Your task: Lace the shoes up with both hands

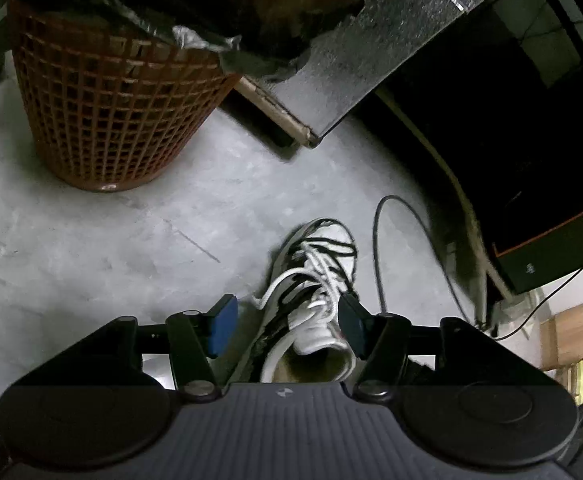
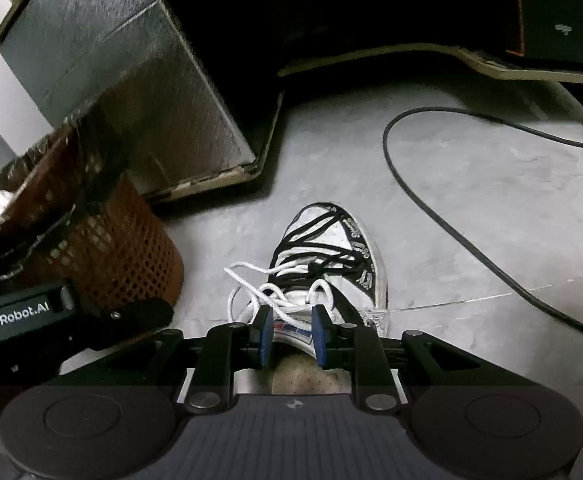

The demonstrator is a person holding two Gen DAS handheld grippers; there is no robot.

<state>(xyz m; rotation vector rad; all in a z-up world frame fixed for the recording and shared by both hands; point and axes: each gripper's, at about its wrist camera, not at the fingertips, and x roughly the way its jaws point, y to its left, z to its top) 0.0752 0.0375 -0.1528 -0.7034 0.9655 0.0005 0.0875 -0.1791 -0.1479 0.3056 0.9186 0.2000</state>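
A white and black high-top shoe (image 1: 319, 264) (image 2: 331, 248) stands on the grey floor, toe pointing away from both cameras. Its white lace (image 1: 275, 292) (image 2: 247, 276) lies in loose loops over the tongue and spills off the left side. My left gripper (image 1: 287, 324) is open, its blue pads wide apart on either side of the shoe's collar, with the right pad (image 1: 351, 324) close to the laces. My right gripper (image 2: 292, 334) is open with a narrower gap, just above the tongue. Lace strands pass in front of its pads, and nothing is clamped.
An orange mesh waste basket (image 1: 107, 120) (image 2: 123, 256) with a black bag stands left of the shoe. A grey cabinet (image 1: 371, 40) (image 2: 151, 80) is beyond it. A black cable (image 1: 377, 240) (image 2: 411, 184) curves over the floor to the right, near a black box (image 1: 551, 248).
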